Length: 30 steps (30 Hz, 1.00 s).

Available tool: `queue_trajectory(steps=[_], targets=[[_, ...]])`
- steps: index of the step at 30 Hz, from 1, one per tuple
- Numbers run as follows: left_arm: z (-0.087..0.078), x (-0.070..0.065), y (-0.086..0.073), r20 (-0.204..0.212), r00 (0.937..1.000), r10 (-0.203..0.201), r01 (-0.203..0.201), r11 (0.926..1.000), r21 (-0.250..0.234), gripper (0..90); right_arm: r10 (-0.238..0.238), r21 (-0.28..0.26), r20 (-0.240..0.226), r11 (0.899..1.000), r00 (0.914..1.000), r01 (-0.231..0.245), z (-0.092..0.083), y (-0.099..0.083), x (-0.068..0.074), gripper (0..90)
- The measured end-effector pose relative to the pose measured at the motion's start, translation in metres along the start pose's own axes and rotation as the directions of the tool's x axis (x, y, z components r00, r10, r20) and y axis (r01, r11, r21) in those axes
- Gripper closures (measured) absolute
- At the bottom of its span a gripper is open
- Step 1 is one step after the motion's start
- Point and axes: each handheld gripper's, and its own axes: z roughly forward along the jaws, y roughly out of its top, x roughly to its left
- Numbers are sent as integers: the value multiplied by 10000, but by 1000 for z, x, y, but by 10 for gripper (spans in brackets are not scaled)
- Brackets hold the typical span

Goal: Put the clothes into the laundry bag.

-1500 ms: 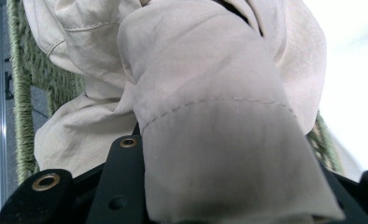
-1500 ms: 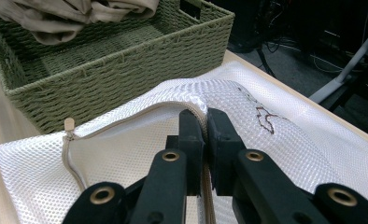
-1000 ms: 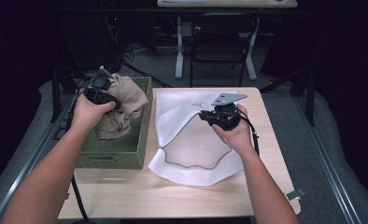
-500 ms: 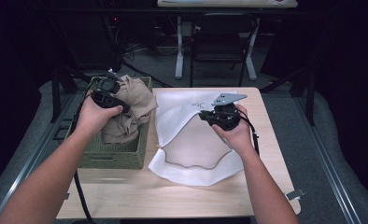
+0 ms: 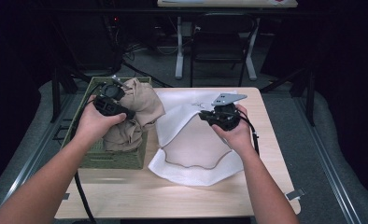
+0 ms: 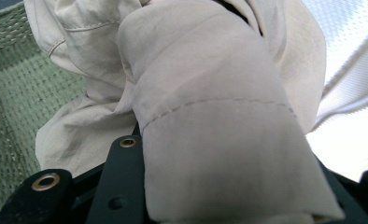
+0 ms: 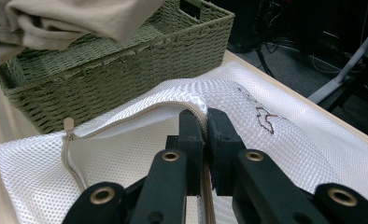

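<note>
Two grippers at work: the left gripper (image 5: 111,100) has its jaws clamped on a bunched beige garment (image 5: 138,109), lifted over the green basket (image 5: 119,159). Right of the basket, the right gripper (image 5: 218,115) pinches the mesh bag (image 5: 191,170) at its zipper edge (image 7: 126,122), jaws nearly closed. Soft, floppy cloth, so grip a thick fold.

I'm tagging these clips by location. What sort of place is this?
Probably a lab or recording workspace, not a home: a lone wooden table in a dark room, a bare chair behind, and loose cables on the floor.
</note>
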Motion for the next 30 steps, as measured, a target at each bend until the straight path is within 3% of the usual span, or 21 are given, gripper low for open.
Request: queue_trajectory(steps=[11, 21, 30], targets=[[-12, -22, -16, 608, 9972, 440, -422, 9986, -311, 624, 3, 1, 9, 10000, 10000, -3, 0, 0, 0, 854], [-16, -38, -30, 815, 9935, 788, -757, 9963, -411, 624, -2, 0, 5, 10000, 10000, 2, 0, 0, 1, 854], [-14, -45, -44, 1018, 9904, 931, -897, 9953, -371, 624, -1, 3, 3, 10000, 10000, 1, 0, 0, 1, 854]])
